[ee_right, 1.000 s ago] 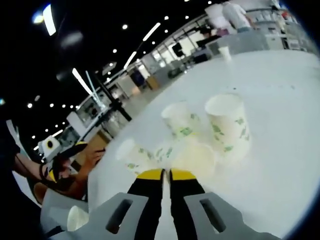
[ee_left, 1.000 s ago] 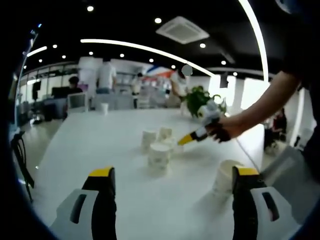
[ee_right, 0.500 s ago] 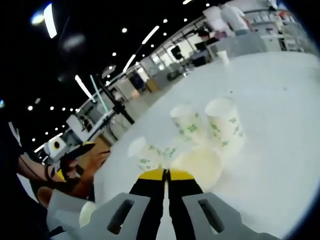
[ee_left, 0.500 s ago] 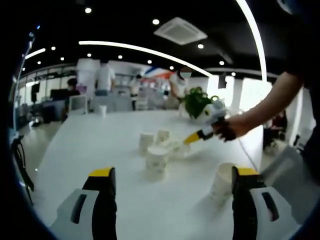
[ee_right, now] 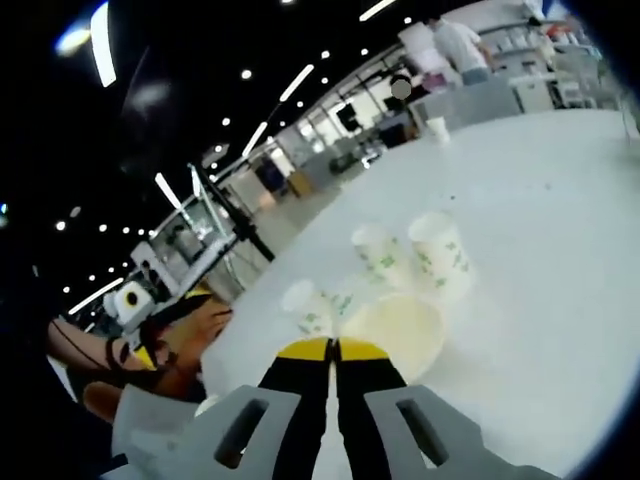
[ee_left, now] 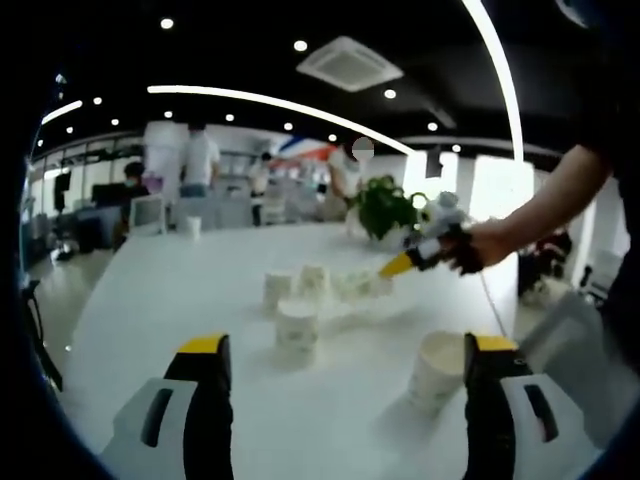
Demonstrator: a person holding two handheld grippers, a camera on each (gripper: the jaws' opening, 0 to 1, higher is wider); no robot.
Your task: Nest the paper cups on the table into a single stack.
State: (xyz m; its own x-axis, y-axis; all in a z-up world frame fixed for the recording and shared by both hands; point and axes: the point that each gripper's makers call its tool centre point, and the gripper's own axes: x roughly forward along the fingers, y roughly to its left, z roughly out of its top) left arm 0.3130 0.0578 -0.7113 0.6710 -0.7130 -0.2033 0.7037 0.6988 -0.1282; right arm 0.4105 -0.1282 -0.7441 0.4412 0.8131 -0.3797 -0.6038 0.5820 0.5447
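An open office with a dark ceiling, strip lights and round spotlights surrounds a long white table (ee_left: 200, 300), and people stand by desks beyond its far edge. In the left gripper view, the left gripper (ee_left: 340, 395) hovers over the near edge of the table with its yellow-tipped jaws spread wide and nothing between them. A paper cup (ee_left: 435, 368) stands upright near the table's right edge, just beside the right jaw of that gripper. Toward the middle of the table, a nearer cup (ee_left: 297, 328) stands upright, and two more cups (ee_left: 295, 286) stand close together just behind it. A potted plant (ee_left: 385, 208) sits at the far right edge of the table. The right gripper (ee_left: 398, 263) is held in a person's hand (ee_left: 478, 247) above the table to the right of the group, its jaws pressed together on the rim of a tilted cup (ee_left: 362, 286). In the right gripper view, the same jaws are clamped on that cup's rim (ee_right: 395, 333), whose pale open mouth faces the camera. Three upright cups with green print (ee_right: 385, 262) stand beyond it, and a lone cup (ee_right: 437, 129) stands near the far edge of the table.
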